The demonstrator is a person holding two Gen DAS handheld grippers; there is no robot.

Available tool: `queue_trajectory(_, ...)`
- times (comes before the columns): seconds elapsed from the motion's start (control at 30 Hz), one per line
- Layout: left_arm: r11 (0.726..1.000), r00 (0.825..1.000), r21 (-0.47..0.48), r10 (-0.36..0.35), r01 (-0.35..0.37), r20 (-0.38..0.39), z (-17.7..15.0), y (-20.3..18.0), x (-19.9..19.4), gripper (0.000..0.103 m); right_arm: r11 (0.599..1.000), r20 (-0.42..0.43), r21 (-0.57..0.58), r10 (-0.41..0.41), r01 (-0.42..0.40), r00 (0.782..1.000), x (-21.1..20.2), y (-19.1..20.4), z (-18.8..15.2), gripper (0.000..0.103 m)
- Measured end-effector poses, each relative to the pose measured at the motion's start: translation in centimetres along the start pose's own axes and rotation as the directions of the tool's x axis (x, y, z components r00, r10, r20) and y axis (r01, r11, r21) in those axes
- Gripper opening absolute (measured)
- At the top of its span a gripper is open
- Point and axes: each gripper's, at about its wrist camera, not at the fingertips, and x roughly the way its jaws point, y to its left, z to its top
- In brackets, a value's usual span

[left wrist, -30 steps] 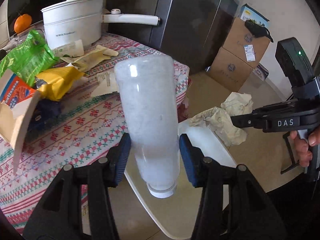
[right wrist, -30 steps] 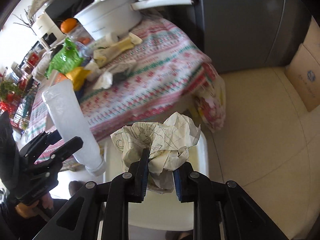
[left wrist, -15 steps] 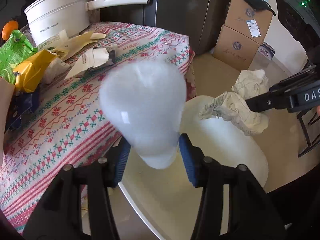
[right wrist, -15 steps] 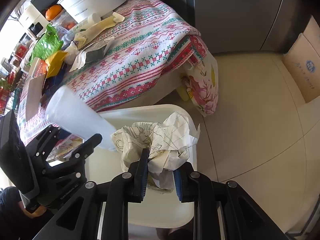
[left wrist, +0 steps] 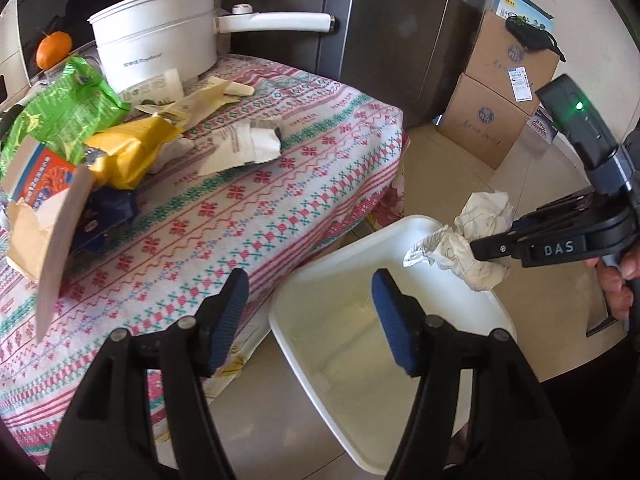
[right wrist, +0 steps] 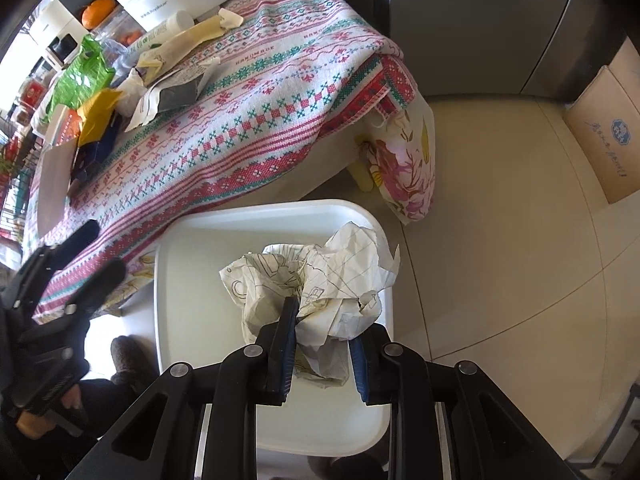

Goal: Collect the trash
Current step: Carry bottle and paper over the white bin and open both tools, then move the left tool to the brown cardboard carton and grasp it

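Observation:
A white bin (left wrist: pixel 448 236) (right wrist: pixel 172 264) stands on the floor beside the table. My left gripper (left wrist: pixel 310 308) is open and empty above the bin's near edge; it also shows in the right wrist view (right wrist: pixel 94 252). My right gripper (right wrist: pixel 322 344) is shut on a crumpled paper wad (right wrist: pixel 316 280) and holds it over the bin; the wad shows in the left wrist view (left wrist: pixel 468 240) too. More trash lies on the table: a green bag (left wrist: pixel 64 108), a yellow wrapper (left wrist: pixel 128 148), torn paper (left wrist: pixel 240 144) and a torn carton (left wrist: pixel 36 208).
The table has a patterned cloth (left wrist: pixel 240 216). A white pot (left wrist: pixel 156 44) and an orange (left wrist: pixel 54 49) stand at its back. Cardboard boxes (left wrist: pixel 496 112) stand by the far wall. A grey fridge (left wrist: pixel 400 32) is behind the table.
My left gripper has opened and the white plastic bottle it held has dropped out of view. My right gripper has moved over the bin, still holding the paper wad.

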Motion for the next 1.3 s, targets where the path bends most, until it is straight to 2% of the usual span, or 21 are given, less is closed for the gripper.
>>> queue_trajectory(0.23,0.999,0.999,-0.013,0.034,-0.034,0.003,0.6,1.1,-1.7,0.082,1.000,-0.015,-0.003,-0.021,0.021,1.000,0.6,0.5,0.4,0.026)
queue_trajectory(0.3,0.999,0.999,-0.013,0.050,-0.050,-0.001,0.7,1.4,-2.3,0.085,1.000,-0.015,0.001,-0.030,0.030,0.999,0.6,0.6,0.6,0.037)
queue_trajectory(0.37,0.998,0.998,-0.016,0.065,-0.065,-0.008,0.6,1.8,-2.9,0.087,0.999,-0.006,0.005,-0.036,0.036,0.999,0.3,0.8,0.8,0.061)
queue_trajectory(0.43,0.997,0.997,-0.027,0.076,-0.077,-0.015,0.6,2.2,-3.2,0.090,0.999,0.009,0.008,-0.035,0.035,0.999,-0.1,0.9,0.9,0.066)
queue_trajectory(0.8,0.988,0.991,-0.090,0.118,-0.124,-0.067,0.8,5.0,-4.4,0.094,0.999,0.085,-0.007,-0.039,0.040,0.996,-3.0,2.4,1.5,0.069)
queue_trajectory(1.0,0.974,0.989,-0.180,0.124,-0.137,-0.082,1.6,8.7,-5.9,0.094,1.000,0.146,-0.001,-0.017,0.018,0.989,-4.7,3.1,1.9,0.071)
queue_trajectory(1.1,0.960,0.987,-0.232,0.139,-0.155,-0.084,2.0,11.2,-6.5,0.094,1.000,0.170,0.014,-0.008,0.005,0.985,-5.2,3.6,2.3,0.072)
queue_trajectory(1.3,0.911,0.980,-0.363,0.163,-0.195,-0.116,2.4,16.9,-6.6,0.094,1.000,0.196,0.002,0.003,-0.004,0.981,-5.7,5.6,3.5,0.072)
